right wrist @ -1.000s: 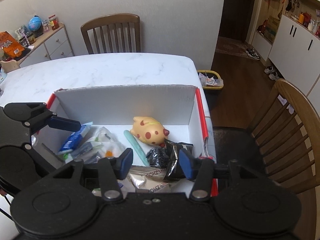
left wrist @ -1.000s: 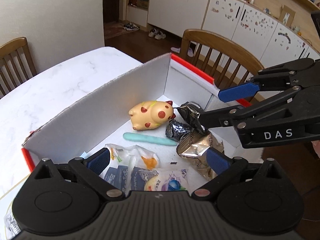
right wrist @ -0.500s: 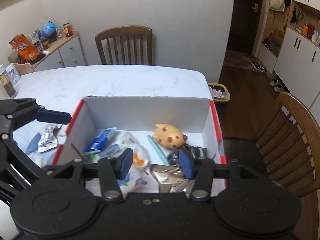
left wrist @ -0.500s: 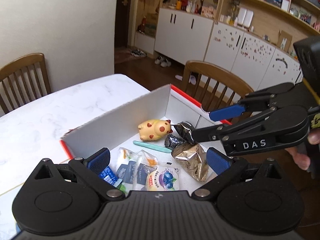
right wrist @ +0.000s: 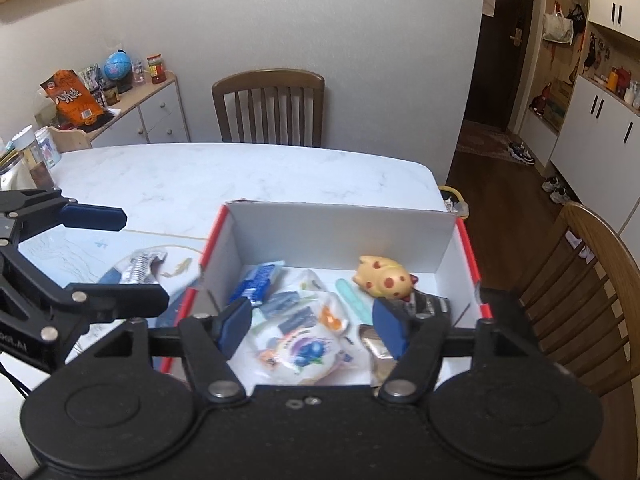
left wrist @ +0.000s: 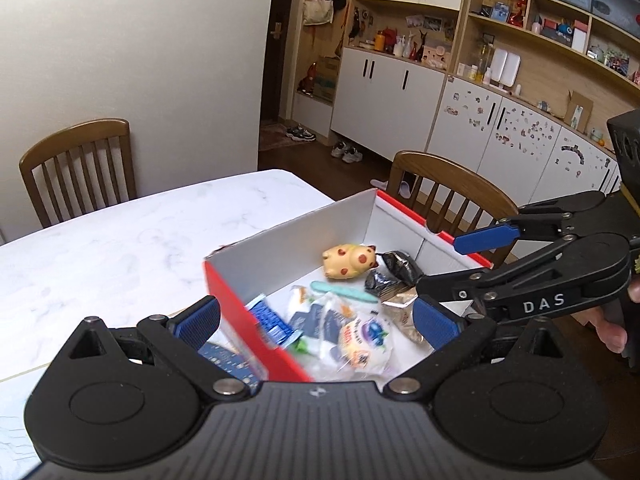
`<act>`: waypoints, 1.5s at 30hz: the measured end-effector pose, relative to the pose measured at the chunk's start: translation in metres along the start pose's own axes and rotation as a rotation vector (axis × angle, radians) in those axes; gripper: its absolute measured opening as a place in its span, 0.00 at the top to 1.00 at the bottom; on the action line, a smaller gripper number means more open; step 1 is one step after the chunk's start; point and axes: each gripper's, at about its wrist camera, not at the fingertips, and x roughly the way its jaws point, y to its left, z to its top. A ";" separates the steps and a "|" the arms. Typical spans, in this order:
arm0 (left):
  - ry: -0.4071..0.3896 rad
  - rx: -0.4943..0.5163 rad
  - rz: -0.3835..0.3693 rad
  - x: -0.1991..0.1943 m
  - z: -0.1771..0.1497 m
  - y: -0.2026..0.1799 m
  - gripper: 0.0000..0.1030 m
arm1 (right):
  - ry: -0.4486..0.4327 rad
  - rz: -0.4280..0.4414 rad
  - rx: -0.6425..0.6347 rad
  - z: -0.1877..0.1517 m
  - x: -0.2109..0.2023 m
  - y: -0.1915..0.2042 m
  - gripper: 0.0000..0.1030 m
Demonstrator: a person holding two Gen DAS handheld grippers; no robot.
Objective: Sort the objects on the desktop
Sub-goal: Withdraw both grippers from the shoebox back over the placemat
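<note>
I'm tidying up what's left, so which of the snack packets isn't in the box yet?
The silver foil packet lies on the table left of the red-and-white box. The blue packet and the blueberry packet are already inside.

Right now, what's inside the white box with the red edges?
Inside the box: a spotted yellow pig toy, a mint stick, a blue packet, clear snack bags and foil wrappers. Whatever lies under the bags is hidden.

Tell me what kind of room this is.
Most likely a home dining area: a white marble-look table with wooden slat-back chairs around it, white cabinets and open shelves of household items, and shoes on the floor by a doorway.
</note>
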 end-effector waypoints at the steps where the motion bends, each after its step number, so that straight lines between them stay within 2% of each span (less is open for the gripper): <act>1: -0.001 0.004 0.002 -0.003 -0.002 0.004 0.00 | -0.003 -0.001 0.003 -0.001 -0.001 0.006 0.32; 10: 0.007 0.008 -0.030 -0.030 -0.024 0.045 0.00 | -0.009 -0.016 0.039 -0.011 0.000 0.061 0.25; 23: 0.043 -0.005 -0.058 -0.051 -0.052 0.111 0.00 | -0.033 -0.052 0.085 -0.027 0.012 0.141 0.23; 36: 0.064 -0.019 -0.075 -0.060 -0.067 0.160 0.00 | -0.024 -0.068 0.111 -0.043 0.029 0.193 0.23; 45: 0.092 -0.040 -0.072 -0.052 -0.076 0.185 0.00 | -0.003 -0.059 0.118 -0.057 0.047 0.225 0.23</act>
